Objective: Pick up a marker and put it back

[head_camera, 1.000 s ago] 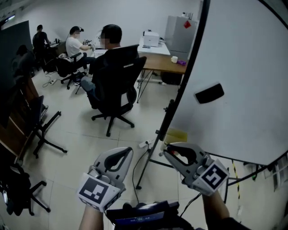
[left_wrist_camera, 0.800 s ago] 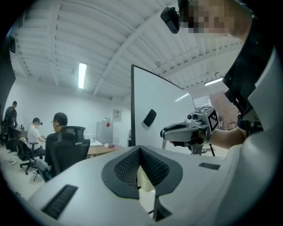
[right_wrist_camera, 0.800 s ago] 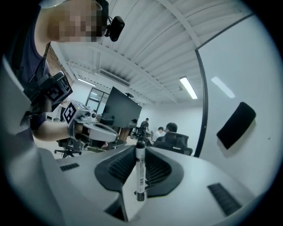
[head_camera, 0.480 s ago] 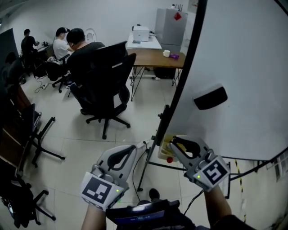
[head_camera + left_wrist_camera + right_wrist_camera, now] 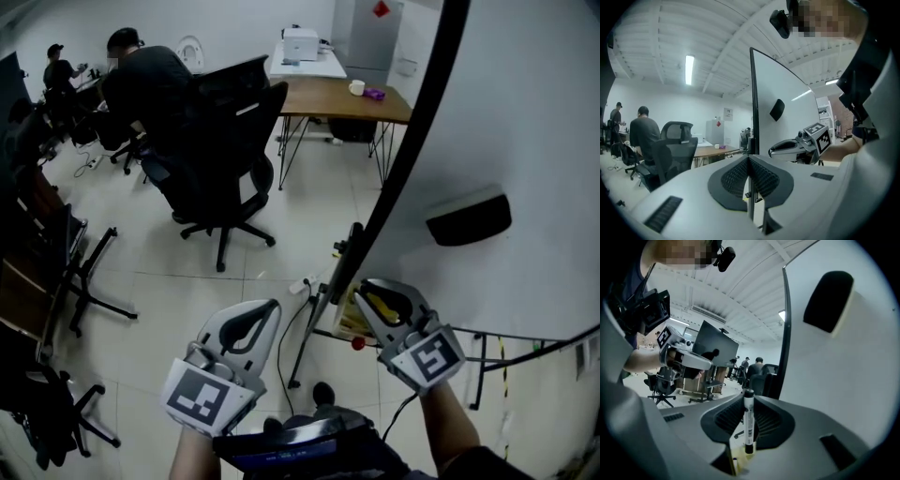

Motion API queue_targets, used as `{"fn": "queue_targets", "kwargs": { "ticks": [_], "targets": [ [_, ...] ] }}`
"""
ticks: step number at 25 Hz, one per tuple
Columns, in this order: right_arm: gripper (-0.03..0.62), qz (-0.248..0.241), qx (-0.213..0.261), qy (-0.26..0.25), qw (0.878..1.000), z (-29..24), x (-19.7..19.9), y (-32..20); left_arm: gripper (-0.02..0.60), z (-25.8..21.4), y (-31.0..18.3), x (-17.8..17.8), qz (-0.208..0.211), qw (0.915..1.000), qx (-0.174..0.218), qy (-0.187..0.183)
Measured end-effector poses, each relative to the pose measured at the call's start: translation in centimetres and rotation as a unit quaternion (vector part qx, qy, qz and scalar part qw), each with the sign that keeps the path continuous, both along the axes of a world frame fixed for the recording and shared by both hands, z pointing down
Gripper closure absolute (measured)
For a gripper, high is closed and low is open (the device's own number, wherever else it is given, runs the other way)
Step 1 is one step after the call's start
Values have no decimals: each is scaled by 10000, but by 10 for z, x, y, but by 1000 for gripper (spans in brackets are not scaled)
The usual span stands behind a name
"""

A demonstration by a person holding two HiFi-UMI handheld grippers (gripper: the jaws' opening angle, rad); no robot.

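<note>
A marker (image 5: 748, 420) with a white body and black ends stands upright between the pads of my right gripper (image 5: 749, 401), which is shut on it. In the head view the right gripper (image 5: 362, 292) hangs by the lower left edge of the whiteboard (image 5: 534, 122), just above a yellow box (image 5: 348, 317) on the board's stand. The marker itself is hidden in that view. My left gripper (image 5: 270, 309) floats to the left of it over the floor, and its pads (image 5: 761, 176) meet with nothing between them. A black eraser (image 5: 469, 218) sticks to the board.
The whiteboard's black frame (image 5: 412, 141) and stand legs (image 5: 305, 347) run down between the grippers, with a cable on the floor. A black office chair (image 5: 225, 141) with a seated person, a wooden table (image 5: 337, 98) and more chair bases (image 5: 84, 281) stand farther off.
Both grippers have sunk and moved along the board's lower edge. The right one now sits right over the yellow box. The marker stays gripped, and the left jaws stay together.
</note>
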State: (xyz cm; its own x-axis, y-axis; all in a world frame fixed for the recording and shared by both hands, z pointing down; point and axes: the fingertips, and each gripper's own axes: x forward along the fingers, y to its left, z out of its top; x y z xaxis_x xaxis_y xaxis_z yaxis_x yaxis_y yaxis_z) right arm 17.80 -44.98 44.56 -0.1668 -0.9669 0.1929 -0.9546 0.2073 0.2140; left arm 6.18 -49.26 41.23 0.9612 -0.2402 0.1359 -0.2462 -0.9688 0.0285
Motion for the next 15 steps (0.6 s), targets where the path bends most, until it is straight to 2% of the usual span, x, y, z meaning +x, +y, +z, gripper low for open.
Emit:
{"fn": "queue_targets", "kwargs": {
  "ticks": [6, 15],
  "targets": [
    [508, 56, -171, -113, 9998, 26, 6, -11, 581, 12, -9, 5, -19, 9998, -133, -127],
    [495, 51, -759, -4, 9971, 61, 1, -12, 581, 28, -12, 3, -93, 9991, -333, -230]
  ]
}}
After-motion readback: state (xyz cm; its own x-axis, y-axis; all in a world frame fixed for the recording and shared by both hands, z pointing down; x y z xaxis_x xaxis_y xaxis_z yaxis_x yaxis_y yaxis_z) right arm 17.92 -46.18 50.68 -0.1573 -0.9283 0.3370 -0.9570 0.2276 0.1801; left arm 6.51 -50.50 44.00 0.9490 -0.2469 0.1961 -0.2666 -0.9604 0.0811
